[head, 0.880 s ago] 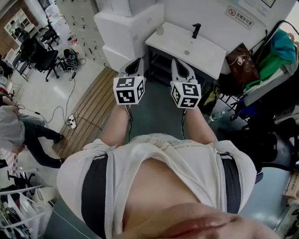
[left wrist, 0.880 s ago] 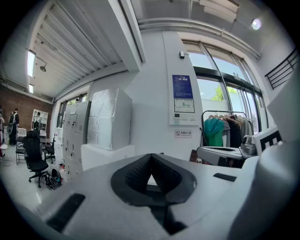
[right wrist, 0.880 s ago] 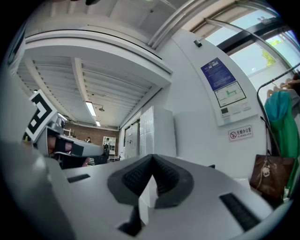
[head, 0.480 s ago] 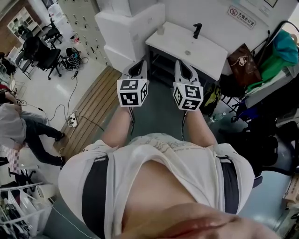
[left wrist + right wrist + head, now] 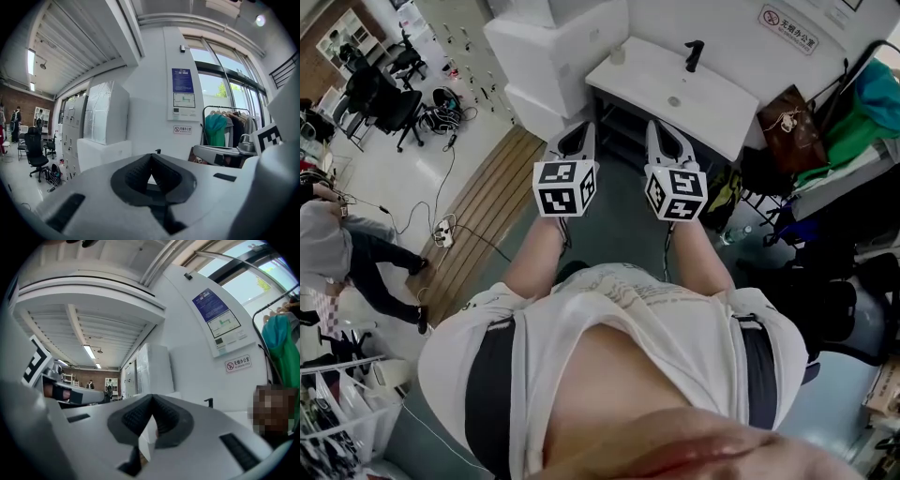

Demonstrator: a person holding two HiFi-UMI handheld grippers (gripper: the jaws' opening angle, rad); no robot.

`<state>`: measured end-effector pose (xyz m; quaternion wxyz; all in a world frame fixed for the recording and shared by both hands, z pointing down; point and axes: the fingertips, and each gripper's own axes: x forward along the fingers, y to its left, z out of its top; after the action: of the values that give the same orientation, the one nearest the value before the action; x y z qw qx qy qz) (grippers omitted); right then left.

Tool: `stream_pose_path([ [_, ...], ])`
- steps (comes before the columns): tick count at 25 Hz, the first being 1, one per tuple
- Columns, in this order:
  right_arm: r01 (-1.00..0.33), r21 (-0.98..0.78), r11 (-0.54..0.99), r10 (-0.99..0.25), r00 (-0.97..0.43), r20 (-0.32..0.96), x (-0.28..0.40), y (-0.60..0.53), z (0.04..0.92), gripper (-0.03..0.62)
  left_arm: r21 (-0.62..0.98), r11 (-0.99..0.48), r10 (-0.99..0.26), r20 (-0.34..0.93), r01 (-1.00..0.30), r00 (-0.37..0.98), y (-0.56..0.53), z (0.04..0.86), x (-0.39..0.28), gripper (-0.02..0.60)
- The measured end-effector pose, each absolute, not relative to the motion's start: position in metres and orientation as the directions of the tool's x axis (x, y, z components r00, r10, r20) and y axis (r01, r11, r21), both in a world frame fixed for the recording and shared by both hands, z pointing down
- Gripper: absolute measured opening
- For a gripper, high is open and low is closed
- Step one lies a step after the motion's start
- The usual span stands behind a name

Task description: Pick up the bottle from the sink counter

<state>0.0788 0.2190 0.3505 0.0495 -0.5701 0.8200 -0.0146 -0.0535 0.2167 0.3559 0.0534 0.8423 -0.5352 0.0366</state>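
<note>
Scene: head view looking steeply down past a white shirt, with both forearms held out toward a white sink worktop that carries a black faucet.
Left tool: jaws pressed together tip to tip, with nothing between them.
Right tool: jaws closed in the same way and empty, held level with the left tool and just beside it.
Bottle: small pale shape standing at the worktop's far left corner, ahead of the left tool and well apart from it. It is too small to make out any detail.
Change: over the last second the worktop has drawn slightly nearer and both tools have edged forward together. Neither has opened.
Meaning: this is probably still the approach. Before any grasp, a tool has to reach across the worktop and open.
</note>
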Motion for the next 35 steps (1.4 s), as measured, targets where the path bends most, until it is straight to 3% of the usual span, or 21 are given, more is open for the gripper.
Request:
stream_pose_path([
  [18, -0.941, -0.062, 0.332, -0.943, -0.33, -0.04, 0.082, 0.093, 0.368, 0.023, 0.074, -0.443, -0.885, 0.125, -0.893, 0.449, 0.087, 0.376, -0.046, 0.021],
  [35, -0.957, -0.055, 0.285, -0.958, -0.283, -0.042, 0.015, -0.082, 0.347, 0.023, 0.08, -0.481, -0.865, 0.119, -0.873, 0.488, -0.094, 0.36, -0.118, 0.021],
])
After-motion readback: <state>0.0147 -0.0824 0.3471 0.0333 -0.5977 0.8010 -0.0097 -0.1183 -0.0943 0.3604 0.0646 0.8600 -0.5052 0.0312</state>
